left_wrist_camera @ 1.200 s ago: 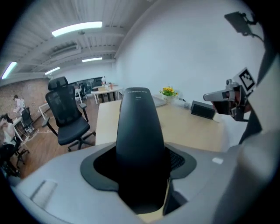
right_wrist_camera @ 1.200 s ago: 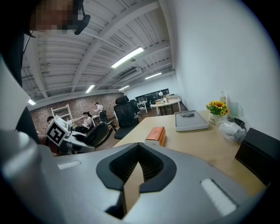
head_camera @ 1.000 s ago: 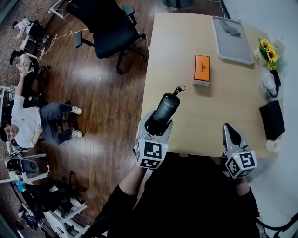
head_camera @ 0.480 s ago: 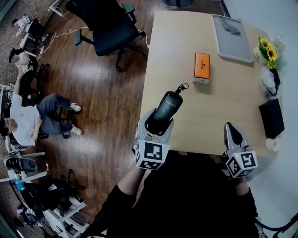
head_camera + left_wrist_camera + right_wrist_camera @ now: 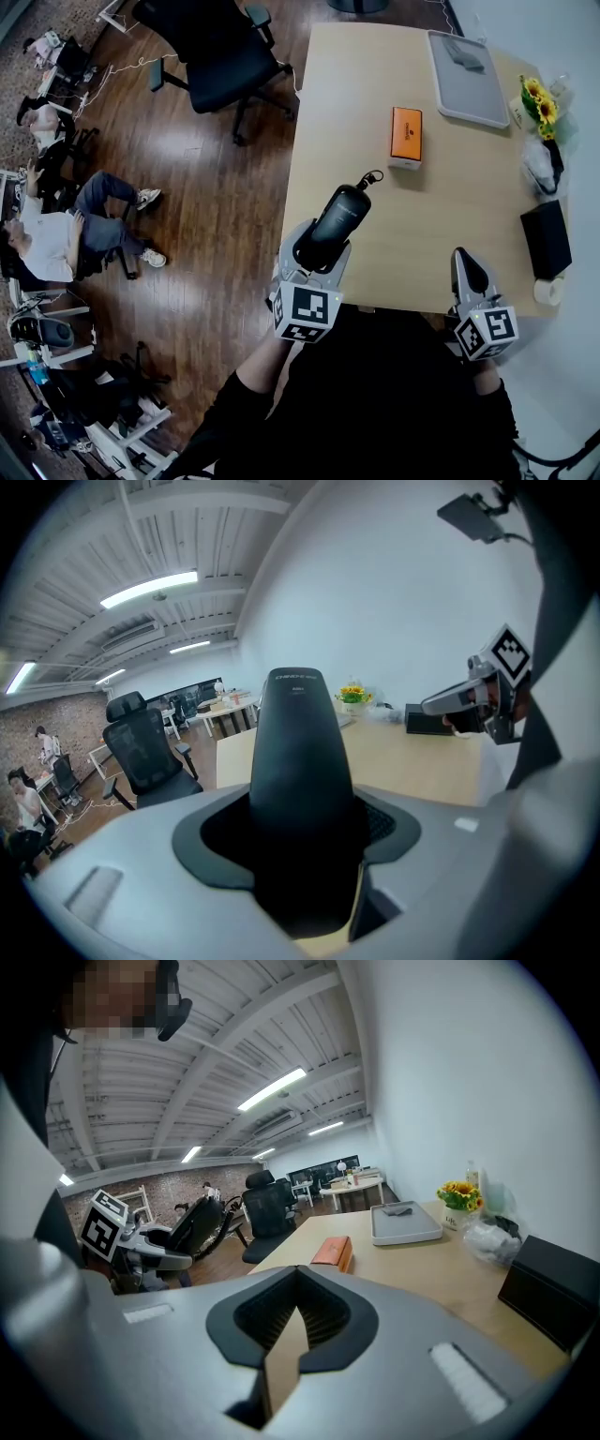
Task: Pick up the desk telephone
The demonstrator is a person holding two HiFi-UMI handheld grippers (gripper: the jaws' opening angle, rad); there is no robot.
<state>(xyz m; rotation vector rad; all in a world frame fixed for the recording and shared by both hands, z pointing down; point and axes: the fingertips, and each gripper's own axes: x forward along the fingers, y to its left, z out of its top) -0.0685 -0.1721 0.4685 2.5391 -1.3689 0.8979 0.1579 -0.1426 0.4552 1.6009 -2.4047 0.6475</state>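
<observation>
Left gripper (image 5: 317, 251) was clamped wide on the thick lower end of the telephone handset (image 5: 336, 221), pads against both flanks, so I judged the grip secure. The handset appeared raised off the table (image 5: 422, 225), tilted up and away over its near left edge, with a short cord loop at its far tip. I judged the pick-up as good as done. Right gripper (image 5: 469, 274) had its jaws together with nothing between them, over the near right edge, presumably to keep out of the way. Beyond, an orange box (image 5: 406, 137) lay mid-table, well apart from the handset. A grey tray (image 5: 466, 77) and flowers (image 5: 542, 105) sat towards the far right, not needed
</observation>
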